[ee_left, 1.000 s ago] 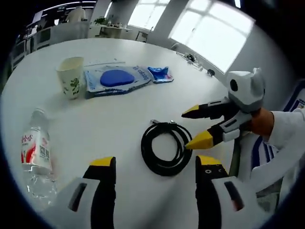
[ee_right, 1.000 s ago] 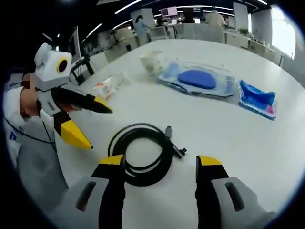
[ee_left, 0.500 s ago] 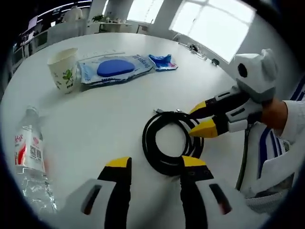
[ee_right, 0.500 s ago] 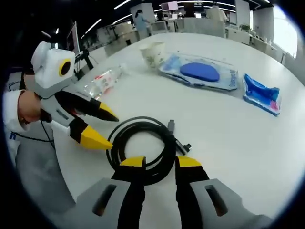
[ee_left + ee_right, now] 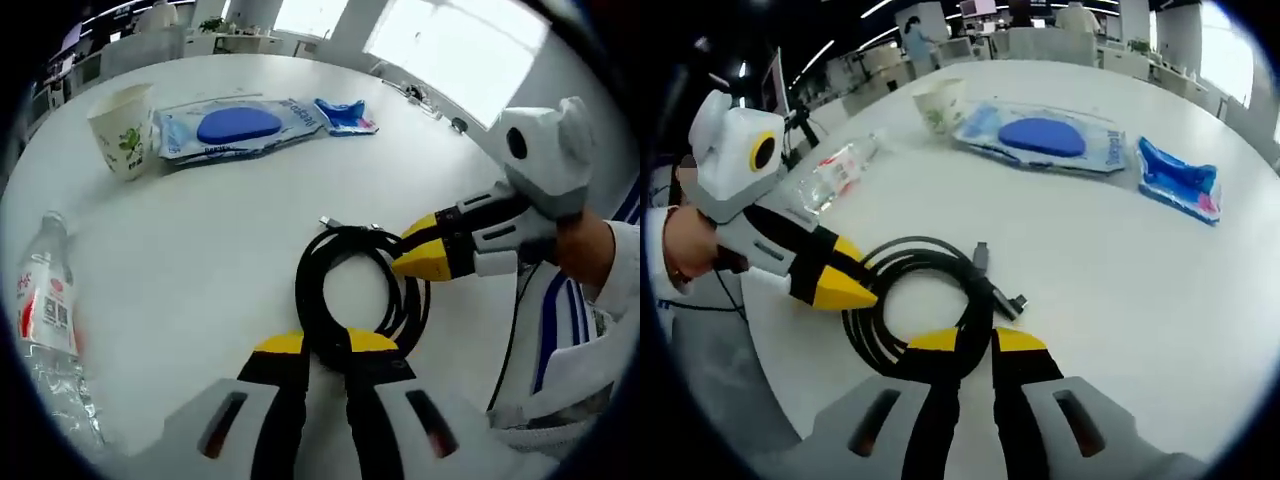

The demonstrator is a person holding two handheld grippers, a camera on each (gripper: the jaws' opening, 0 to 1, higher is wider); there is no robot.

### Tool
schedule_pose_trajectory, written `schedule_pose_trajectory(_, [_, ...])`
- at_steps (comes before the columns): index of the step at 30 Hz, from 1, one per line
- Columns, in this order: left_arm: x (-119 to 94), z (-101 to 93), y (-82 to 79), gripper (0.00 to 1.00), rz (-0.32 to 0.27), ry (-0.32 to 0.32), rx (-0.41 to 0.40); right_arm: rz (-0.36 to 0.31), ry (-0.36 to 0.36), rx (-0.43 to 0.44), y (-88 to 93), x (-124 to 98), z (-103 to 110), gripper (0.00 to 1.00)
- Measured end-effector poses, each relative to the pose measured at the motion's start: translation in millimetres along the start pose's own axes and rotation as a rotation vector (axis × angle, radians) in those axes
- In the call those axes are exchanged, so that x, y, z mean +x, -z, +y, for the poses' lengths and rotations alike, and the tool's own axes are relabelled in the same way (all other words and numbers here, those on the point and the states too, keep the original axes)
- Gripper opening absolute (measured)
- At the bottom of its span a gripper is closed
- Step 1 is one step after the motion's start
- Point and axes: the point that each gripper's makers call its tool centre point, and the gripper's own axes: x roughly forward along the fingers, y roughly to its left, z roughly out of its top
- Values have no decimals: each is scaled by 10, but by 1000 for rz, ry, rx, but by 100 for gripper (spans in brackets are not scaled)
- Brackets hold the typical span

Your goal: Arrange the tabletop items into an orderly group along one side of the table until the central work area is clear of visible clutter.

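- Black cable (image 5: 355, 300), coiled, lies mid-surface on the white surface (image 5: 200, 240), near the person's edge; both grippers are on it.
- Left gripper (image 5: 325, 345): fingers drawn narrow, pinching the near side of the coil in the left gripper view. Seen from the right gripper view it (image 5: 862, 283) comes in from the left with its yellow tips at the coil's left side.
- Right gripper (image 5: 968, 342): fingers narrow too, clamped on the near arc of the cable (image 5: 930, 300). In the left gripper view it (image 5: 408, 250) enters from the right, tips together on the coil's right side.
- Cable plug ends stick out on the far side of the coil, loose on the surface.
- Other items, far side: paper cup (image 5: 122, 128), upright; flat clear packet with a blue pad inside (image 5: 238, 128), just right of the cup; small blue wrapper (image 5: 345, 115) just past the packet's right end. These three sit roughly in a row.
- Plastic water bottle (image 5: 40, 320), lying down, near left, well apart from the cup and the row.
- Same items in the right gripper view: cup (image 5: 940, 105), packet (image 5: 1050, 138), wrapper (image 5: 1180, 182), bottle (image 5: 835, 172).
- Progress judgement: early. Nothing looks grouped on purpose yet; the cable occupies the middle, the bottle is off on its own.
- Left to do, likely: move the cable to the row by the cup and packet, then bring the bottle over.
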Motion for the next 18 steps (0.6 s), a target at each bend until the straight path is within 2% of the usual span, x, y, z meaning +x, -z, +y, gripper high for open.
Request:
schedule_pose_trajectory(10, [-24,-41,1,4,3,11,-33,-16,-12,46,11,-58,-20,6])
schedule_pose_trajectory(18, [-45,-136,-89,3,-10,30,-20,-44,-8,62,-49,-172,-79,5])
